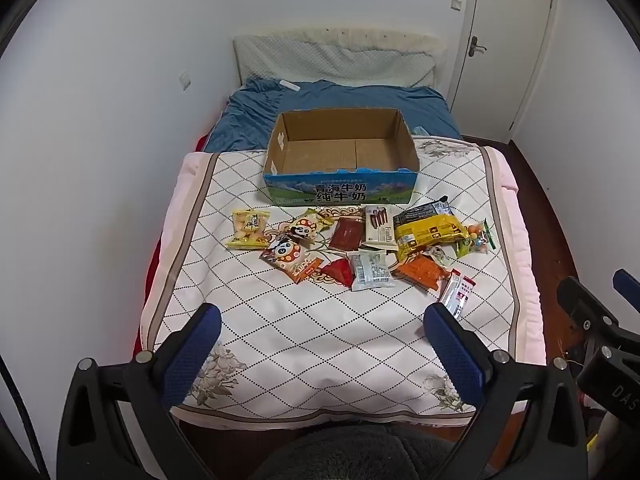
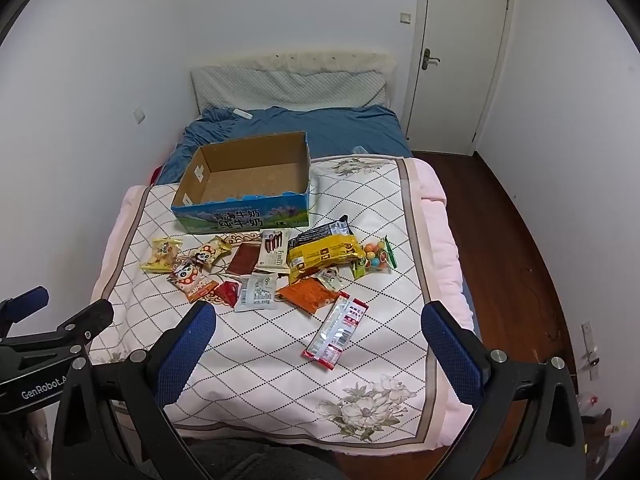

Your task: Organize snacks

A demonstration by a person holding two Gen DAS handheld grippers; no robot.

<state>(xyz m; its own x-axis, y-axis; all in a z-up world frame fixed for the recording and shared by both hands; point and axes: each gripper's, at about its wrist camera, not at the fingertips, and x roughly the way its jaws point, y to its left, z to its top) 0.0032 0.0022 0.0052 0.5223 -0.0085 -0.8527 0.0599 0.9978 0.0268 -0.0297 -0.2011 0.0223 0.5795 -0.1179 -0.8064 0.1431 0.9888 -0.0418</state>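
- A bed is filling a small white-walled room, with a white door (image 1: 508,40) standing shut at the far right and dark wood flooring (image 2: 516,240) running beside it.
- A quilted blanket (image 1: 320,320) with a diamond grid and flower prints is covering the near half; a rumpled blue sheet (image 1: 340,100) and a dimpled pale pillow (image 1: 332,56) are lying beyond.
- A cardboard box (image 1: 340,184), brown inside with a glossy blue printed front, is sitting open on the blanket.
- The snacks (image 1: 360,240), crinkly foil and plastic packets, are lying scattered just in front of the box.
- The left gripper (image 1: 320,344) and right gripper (image 2: 320,344) are hovering over the near edge, jaws spread wide, holding nothing.
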